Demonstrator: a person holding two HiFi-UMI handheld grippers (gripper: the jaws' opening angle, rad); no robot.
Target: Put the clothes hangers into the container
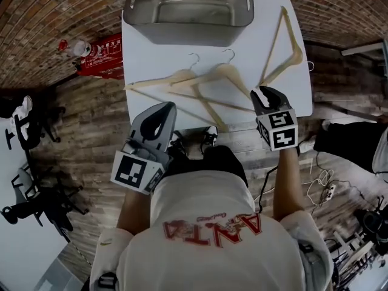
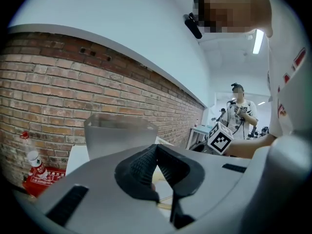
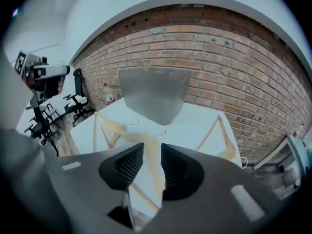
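Hovering right gripper (image 1: 270, 93), hangers (image 1: 222, 71) near table (image 1: 151, 56) edge

Pale beige hangers (image 1: 225, 73), grey container (image 1: 182, 34), white table (image 1: 257, 44)

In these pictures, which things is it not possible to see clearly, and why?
- Container far end: head view, cut off by the top edge.
- Hangers: in the left gripper view, mostly hidden behind the shut left claw.
- Middle hanger near end: head view, covered by the open right claw; whether they touch is unclear.
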